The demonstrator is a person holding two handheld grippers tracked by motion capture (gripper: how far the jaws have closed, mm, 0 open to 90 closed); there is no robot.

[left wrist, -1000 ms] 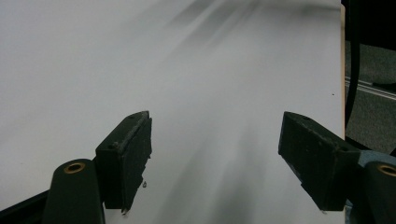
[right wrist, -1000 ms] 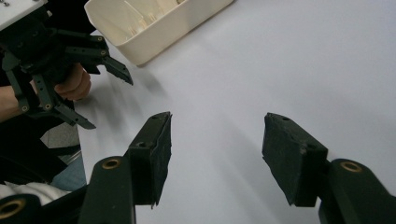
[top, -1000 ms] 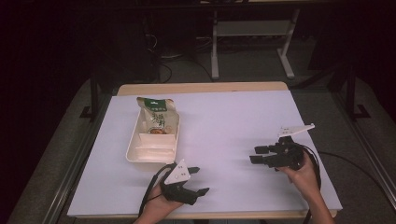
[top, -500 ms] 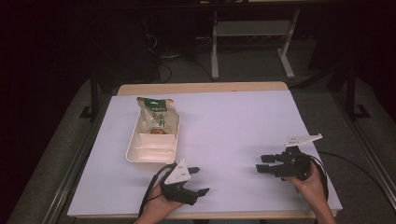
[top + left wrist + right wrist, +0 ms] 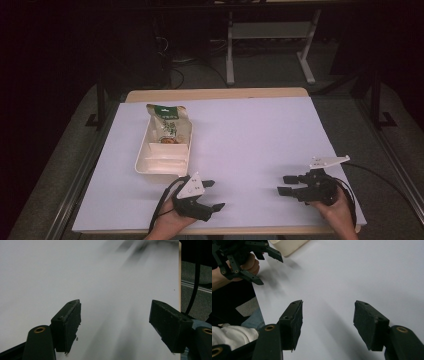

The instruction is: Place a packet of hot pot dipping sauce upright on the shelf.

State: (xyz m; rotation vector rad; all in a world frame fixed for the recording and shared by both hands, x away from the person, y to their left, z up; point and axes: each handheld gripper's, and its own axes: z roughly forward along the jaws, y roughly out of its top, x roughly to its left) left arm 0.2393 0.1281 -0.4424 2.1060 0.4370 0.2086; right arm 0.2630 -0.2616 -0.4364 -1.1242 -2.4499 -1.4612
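At the near edge of the table, the left gripper and right gripper are held wide and empty, the tray with its snack bag being just beyond the left gripper.

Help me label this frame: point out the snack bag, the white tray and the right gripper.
snack bag [image 5: 168, 121]: high view, on its printed front.
white tray [image 5: 162, 169]: high view, on its near compartment's rim.
right gripper [image 5: 286, 184]: high view, midway between its open fingertips.
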